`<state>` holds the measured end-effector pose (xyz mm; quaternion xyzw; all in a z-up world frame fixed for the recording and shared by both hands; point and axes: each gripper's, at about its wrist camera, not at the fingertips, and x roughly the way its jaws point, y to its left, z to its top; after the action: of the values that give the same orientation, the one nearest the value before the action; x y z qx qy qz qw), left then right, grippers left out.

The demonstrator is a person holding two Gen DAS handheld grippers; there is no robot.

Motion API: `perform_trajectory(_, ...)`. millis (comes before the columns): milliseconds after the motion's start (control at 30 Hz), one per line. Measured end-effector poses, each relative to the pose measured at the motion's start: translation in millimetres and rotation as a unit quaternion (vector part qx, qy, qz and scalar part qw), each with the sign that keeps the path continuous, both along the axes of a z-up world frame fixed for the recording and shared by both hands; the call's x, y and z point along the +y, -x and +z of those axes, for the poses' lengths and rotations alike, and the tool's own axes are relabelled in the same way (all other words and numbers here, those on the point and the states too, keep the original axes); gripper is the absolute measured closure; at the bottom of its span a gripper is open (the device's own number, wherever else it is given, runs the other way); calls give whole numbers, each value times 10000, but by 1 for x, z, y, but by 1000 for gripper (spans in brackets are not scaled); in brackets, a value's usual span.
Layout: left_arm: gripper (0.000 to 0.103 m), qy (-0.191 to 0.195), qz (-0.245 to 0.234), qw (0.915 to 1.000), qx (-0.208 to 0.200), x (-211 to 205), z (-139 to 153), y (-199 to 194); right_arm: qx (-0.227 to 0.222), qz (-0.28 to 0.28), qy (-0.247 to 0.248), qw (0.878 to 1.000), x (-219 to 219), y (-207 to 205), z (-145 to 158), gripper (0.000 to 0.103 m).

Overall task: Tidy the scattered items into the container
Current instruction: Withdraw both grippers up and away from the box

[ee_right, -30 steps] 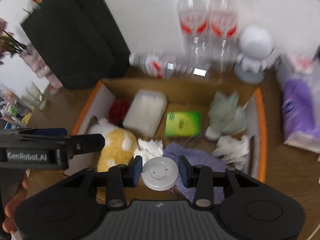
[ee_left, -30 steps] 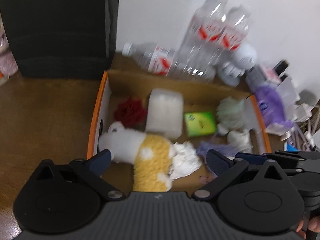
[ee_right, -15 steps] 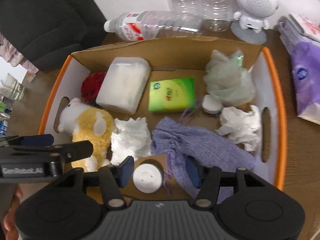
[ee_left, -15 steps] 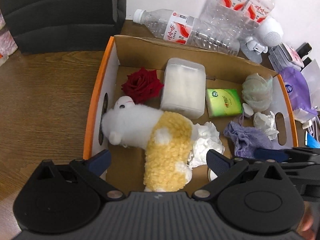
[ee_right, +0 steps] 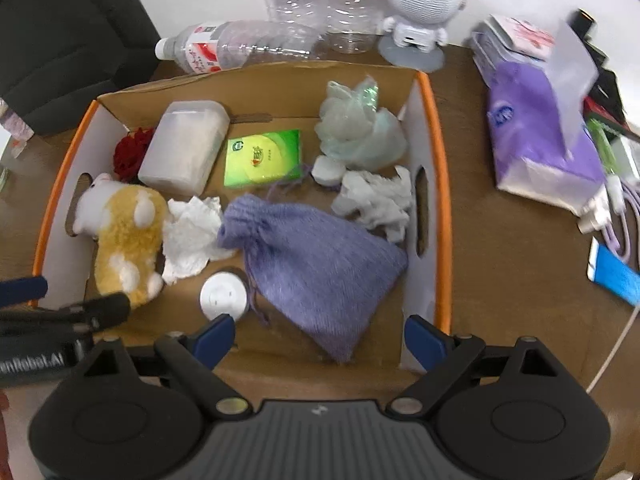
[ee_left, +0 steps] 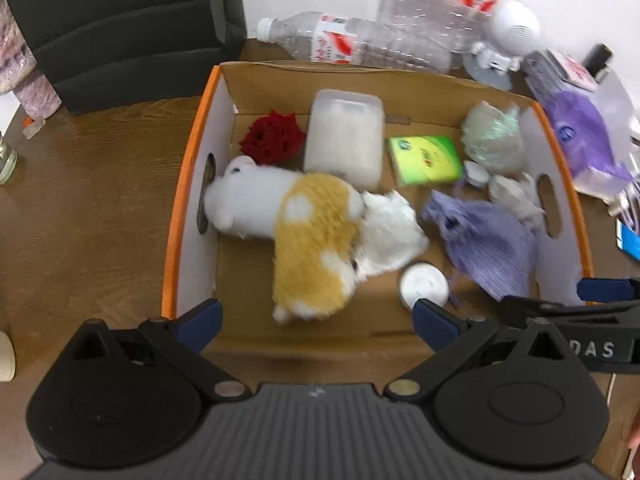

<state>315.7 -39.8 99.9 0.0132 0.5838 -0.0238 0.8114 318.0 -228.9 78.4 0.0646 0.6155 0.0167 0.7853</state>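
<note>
Both my claws hung over the orange-rimmed cardboard box [ee_right: 436, 184]. My right claw [ee_right: 320, 334] was opening, jaws wide, nothing between them; my left claw [ee_left: 316, 322] stood wide too, empty. Inside, near the front, lay the small round white puck [ee_right: 223, 298], just left of the purple knitted pouch [ee_right: 316, 264]. Further left lay the white-and-yellow plush hamster [ee_left: 288, 232] beside crumpled white tissue [ee_right: 190, 236].

Inside the box [ee_right: 434, 168], a plush toy [ee_right: 124, 232] lies at left, a pouch [ee_right: 316, 264] at centre, a small disc [ee_right: 223, 297] between them near the front; bottles [ee_right: 248, 46] lie behind the box.
</note>
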Motion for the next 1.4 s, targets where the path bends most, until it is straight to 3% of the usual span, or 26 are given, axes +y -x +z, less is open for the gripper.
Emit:
perform_trajectory(233, 0, -7, 19, 9986, -522, 0, 38, 52, -313, -87, -124, 9994, 3, 45, 26, 10)
perform_trajectory(400, 0, -14, 156, 9965, -825, 7, 48, 89, -624, -93, -248, 9977, 5, 83, 42, 8)
perform_trajectory(533, 0, -213, 83, 9908, -1335, 8, 60, 124, -788, 34, -305, 9964, 8, 108, 52, 6)
perform_trajectory(633, 0, -330, 24, 9830, -1806, 7, 71, 154, -1148, 109, -136, 9932, 14, 132, 63, 6)
perform_trajectory(767, 0, -186, -97, 9719, -2344, 12, 78, 199, -2022, 166, -42, 9792, 21, 174, 81, 5)
perform_trajectory(900, 0, -222, 24, 9539, -2994, 18, 64, 250, -2948, 192, 158, 9552, 26, 229, 82, 0)
perform_trajectory(1000, 0, -312, 151, 9476, -3175, 20, 41, 281, -3241, 198, 38, 9458, 29, 261, 66, 0)
perform_trajectory(1167, 0, -142, 154, 9351, -3539, 28, 1, 330, -3671, 187, -91, 9299, 36, 313, 24, 0)
perform_trajectory(1300, 0, -239, -49, 9310, -3641, 28, -28, 351, -3861, 88, -130, 9223, 43, 342, -8, 0)
perform_trajectory(1400, 0, -20, -68, 9354, -3536, 32, -45, 354, -4009, 82, 110, 9160, 50, 354, -30, 0)
